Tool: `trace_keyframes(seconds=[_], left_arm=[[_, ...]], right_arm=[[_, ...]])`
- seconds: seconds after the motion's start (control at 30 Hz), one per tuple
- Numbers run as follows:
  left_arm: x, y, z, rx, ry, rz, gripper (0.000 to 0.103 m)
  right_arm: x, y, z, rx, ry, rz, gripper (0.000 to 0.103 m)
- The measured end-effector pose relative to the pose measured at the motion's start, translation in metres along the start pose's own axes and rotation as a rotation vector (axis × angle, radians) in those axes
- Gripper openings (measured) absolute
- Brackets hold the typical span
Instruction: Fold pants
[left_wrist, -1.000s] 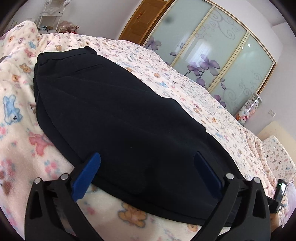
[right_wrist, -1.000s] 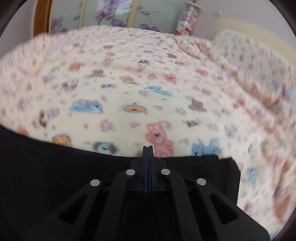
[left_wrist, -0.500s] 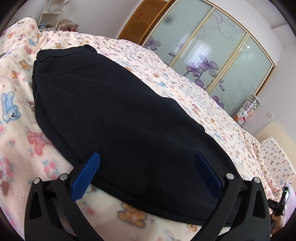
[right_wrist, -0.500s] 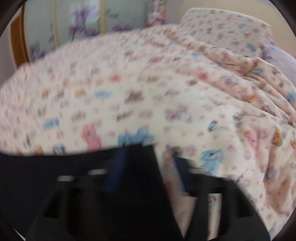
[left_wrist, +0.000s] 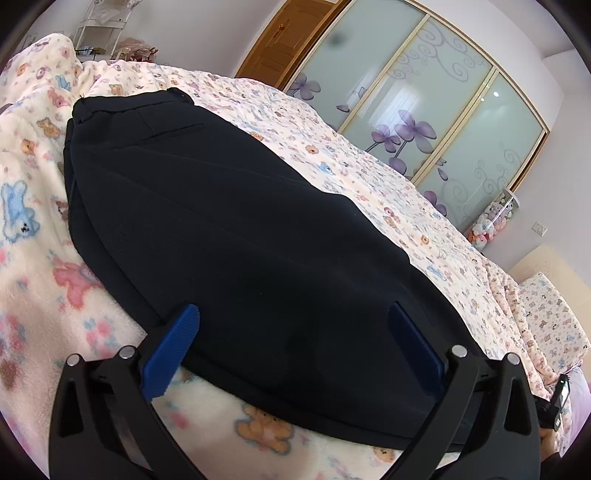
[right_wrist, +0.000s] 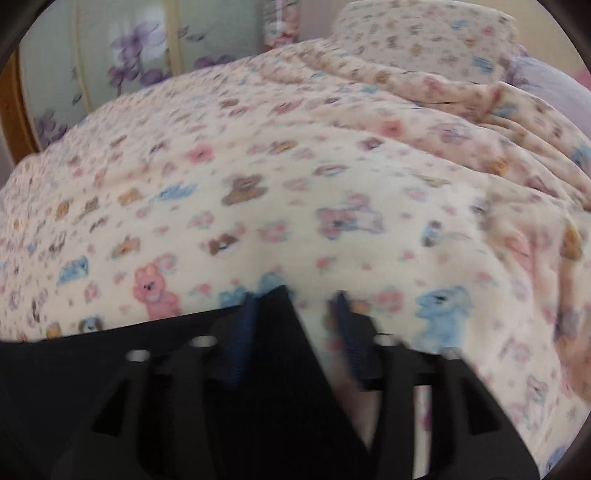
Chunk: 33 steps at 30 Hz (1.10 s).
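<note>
Black pants (left_wrist: 236, 229) lie flat on the teddy-bear blanket (left_wrist: 369, 173). The left gripper (left_wrist: 291, 328) hovers wide above them; the right gripper (right_wrist: 295, 306) is opening, a pants corner between its jaws.

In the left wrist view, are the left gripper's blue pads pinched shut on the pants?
No: the left gripper stands wide open over the black pants, its blue pads far apart.
</note>
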<state>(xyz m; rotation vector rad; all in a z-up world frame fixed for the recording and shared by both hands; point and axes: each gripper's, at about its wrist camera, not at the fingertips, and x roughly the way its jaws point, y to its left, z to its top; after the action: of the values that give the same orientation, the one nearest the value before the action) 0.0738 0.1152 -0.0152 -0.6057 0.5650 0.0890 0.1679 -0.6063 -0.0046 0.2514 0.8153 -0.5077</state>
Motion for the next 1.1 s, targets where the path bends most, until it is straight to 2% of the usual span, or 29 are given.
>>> trace_keyframes(seconds=[0.03, 0.13, 0.2, 0.3, 0.4, 0.47, 0.6, 0.73, 0.87, 0.93, 1.0, 1.1], left_arm=[[0.0, 0.0, 0.0, -0.001, 0.0, -0.002, 0.101], [-0.001, 0.002, 0.0, -0.01, -0.001, -0.011, 0.101], [-0.001, 0.003, 0.0, -0.016, -0.004, -0.019, 0.101], [-0.003, 0.004, 0.0, -0.028, -0.009, -0.03, 0.101], [-0.005, 0.006, 0.0, -0.04, -0.013, -0.046, 0.101], [-0.006, 0.007, 0.0, -0.045, -0.014, -0.051, 0.101], [-0.007, 0.01, 0.0, -0.051, -0.016, -0.06, 0.101], [-0.006, 0.01, 0.0, -0.054, -0.017, -0.063, 0.101], [-0.006, 0.01, 0.0, -0.054, -0.016, -0.064, 0.101], [-0.007, 0.01, 0.0, -0.056, -0.017, -0.067, 0.101], [-0.007, 0.011, 0.0, -0.06, -0.017, -0.071, 0.101], [-0.007, 0.012, 0.0, -0.068, -0.017, -0.079, 0.101]], right_arm=[[-0.007, -0.007, 0.0, 0.026, -0.014, 0.0, 0.085], [-0.049, -0.041, -0.004, 0.147, -0.094, 0.075, 0.085], [-0.076, -0.071, -0.019, 0.303, -0.114, 0.2, 0.084], [-0.093, -0.099, -0.051, 0.476, -0.047, 0.348, 0.083], [-0.088, -0.103, -0.074, 0.538, 0.052, 0.416, 0.067], [-0.082, -0.097, -0.088, 0.56, 0.104, 0.435, 0.063], [-0.068, -0.084, -0.092, 0.577, 0.128, 0.44, 0.063], [-0.053, -0.076, -0.1, 0.61, 0.174, 0.373, 0.063], [-0.048, -0.07, -0.098, 0.606, 0.128, 0.385, 0.061], [-0.051, -0.066, -0.096, 0.569, 0.076, 0.373, 0.034], [-0.06, -0.065, -0.095, 0.532, 0.023, 0.356, 0.019], [-0.081, -0.06, -0.093, 0.471, -0.063, 0.35, 0.015]])
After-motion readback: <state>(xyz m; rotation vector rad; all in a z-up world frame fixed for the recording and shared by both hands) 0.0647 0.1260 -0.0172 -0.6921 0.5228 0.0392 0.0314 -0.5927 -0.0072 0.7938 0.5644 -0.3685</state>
